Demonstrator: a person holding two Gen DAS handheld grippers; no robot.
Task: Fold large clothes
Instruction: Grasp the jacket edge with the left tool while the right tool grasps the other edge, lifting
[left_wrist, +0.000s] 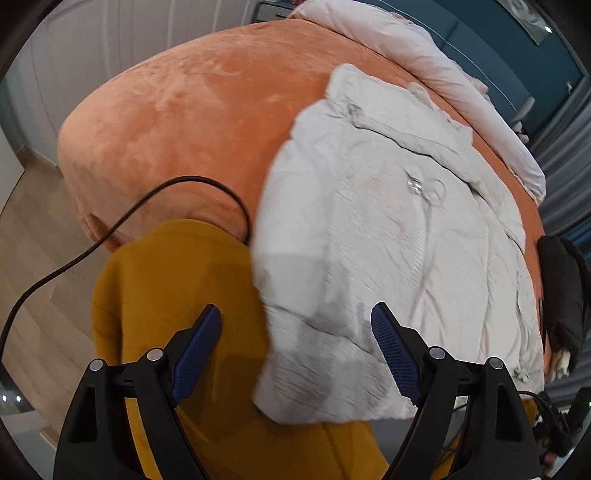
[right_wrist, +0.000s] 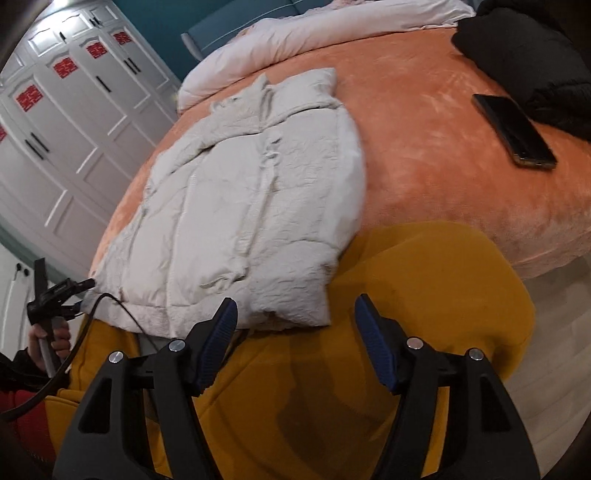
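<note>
The pale puffer jacket (right_wrist: 255, 192) lies face up on the orange bed (right_wrist: 424, 122), zip closed, collar pointing at the pink duvet (right_wrist: 314, 33), hem hanging at the bed edge nearest you and partly over the mustard cloth (right_wrist: 424, 295). Its sides look drawn in over the body already, though the blur leaves that unsure, so you seem to be between folds: neither tool has hold of any fabric.

Your left gripper (left_wrist: 295, 328) hovers above the jacket's hem corner with jaws spread wide and empty. Your right gripper (right_wrist: 295, 314) hangs just short of the hem, over the mustard cloth, jaws equally wide and empty.

The next move probably calls for a bite on each hem corner, taking both padded layers, then carrying the hem toward the collar. The filling is bulky and springy, so it may resist a shallow pinch.

Counted: one jacket, two grippers, one mustard cloth. Beyond the jacket, away from the wardrobe (right_wrist: 74, 122), lie one phone (right_wrist: 515, 129) and one black garment (right_wrist: 535, 62). One black cable (left_wrist: 122, 225) loops beside the hem.
</note>
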